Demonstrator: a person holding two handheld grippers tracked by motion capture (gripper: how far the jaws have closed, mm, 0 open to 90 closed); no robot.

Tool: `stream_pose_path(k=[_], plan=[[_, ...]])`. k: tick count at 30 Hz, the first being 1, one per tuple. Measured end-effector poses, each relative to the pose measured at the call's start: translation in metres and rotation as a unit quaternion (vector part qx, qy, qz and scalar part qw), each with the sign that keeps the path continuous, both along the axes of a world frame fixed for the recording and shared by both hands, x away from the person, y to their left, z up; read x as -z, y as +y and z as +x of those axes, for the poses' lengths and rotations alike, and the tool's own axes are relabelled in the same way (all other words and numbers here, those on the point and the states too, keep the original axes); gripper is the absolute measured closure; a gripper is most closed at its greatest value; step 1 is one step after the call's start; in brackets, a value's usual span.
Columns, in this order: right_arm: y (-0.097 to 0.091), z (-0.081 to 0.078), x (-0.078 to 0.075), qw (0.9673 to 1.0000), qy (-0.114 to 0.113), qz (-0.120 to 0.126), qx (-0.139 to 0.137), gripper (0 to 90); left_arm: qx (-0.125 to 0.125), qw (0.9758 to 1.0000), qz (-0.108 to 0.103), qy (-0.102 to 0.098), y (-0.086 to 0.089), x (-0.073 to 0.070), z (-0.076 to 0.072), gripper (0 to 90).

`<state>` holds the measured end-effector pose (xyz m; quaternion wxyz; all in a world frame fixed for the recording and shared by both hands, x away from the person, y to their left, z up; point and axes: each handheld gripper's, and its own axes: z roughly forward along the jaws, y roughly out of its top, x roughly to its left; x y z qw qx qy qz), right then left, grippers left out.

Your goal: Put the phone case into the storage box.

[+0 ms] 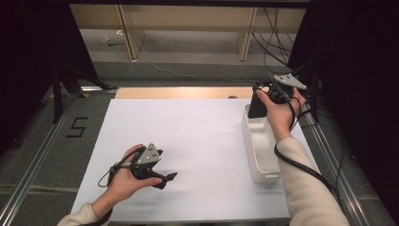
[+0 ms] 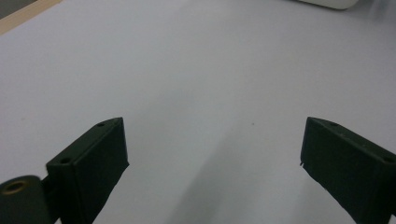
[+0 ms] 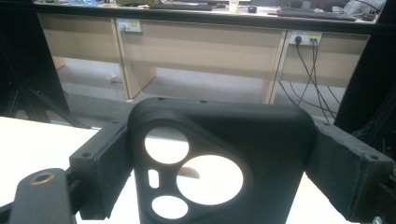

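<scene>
A black phone case (image 3: 219,154) with round camera cut-outs stands upright between my right gripper's (image 3: 224,140) jaws, which press on its two sides. In the high view that gripper (image 1: 259,96) holds the phone case (image 1: 256,107) at the far end of a long white bin (image 1: 262,155) on the right of the table. My left gripper (image 1: 165,180) rests low over the white table sheet (image 1: 197,136) at the front left, pointing right. Its jaws stand wide apart in the left gripper view, so the left gripper (image 2: 212,140) is open with bare sheet between them.
The bin's rounded corner (image 2: 327,3) shows far ahead of the left gripper. A wooden table edge (image 1: 183,92) runs behind the sheet. Metal rails (image 1: 33,160) flank the table, and cables (image 1: 277,33) hang by wooden shelving at the back.
</scene>
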<state>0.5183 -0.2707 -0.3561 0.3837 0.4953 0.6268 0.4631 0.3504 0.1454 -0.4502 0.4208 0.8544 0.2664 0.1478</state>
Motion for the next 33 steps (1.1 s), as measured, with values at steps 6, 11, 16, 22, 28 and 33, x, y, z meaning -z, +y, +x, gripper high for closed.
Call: stream_pose_path(k=[6, 11, 16, 22, 28, 33], plan=[[-0.0004, 0.0016, 0.0008, 1.0000, 0.001, 0.000, 0.001, 14.9, -0.001, 1.0000, 0.000, 0.000, 0.0000, 0.0001, -0.0001, 7.0], [-0.0005, 0.0031, 0.0019, 1.0000, 0.003, 0.000, 0.003, 14.9, -0.001, 1.0000, 0.000, 0.000, 0.0000, 0.0001, -0.0001, 7.0], [0.0000, 0.0042, 0.0034, 1.0000, 0.006, -0.001, 0.004, 14.9, 0.000, 1.0000, 0.000, 0.000, 0.0000, 0.0000, 0.0000, 7.0], [0.0004, 0.0056, 0.0048, 1.0000, 0.008, 0.001, 0.005, 14.9, -0.001, 1.0000, -0.001, 0.001, -0.0002, 0.0001, -0.0001, 7.0], [0.0005, 0.0072, 0.0073, 0.9999, 0.012, 0.000, 0.006, 14.9, 0.001, 1.0000, 0.000, 0.001, -0.0003, 0.0003, 0.0000, 7.0], [0.0005, 0.0085, 0.0091, 0.9999, 0.014, -0.001, 0.006, 14.9, 0.001, 1.0000, 0.001, 0.002, -0.0001, 0.0004, 0.0001, 7.0]])
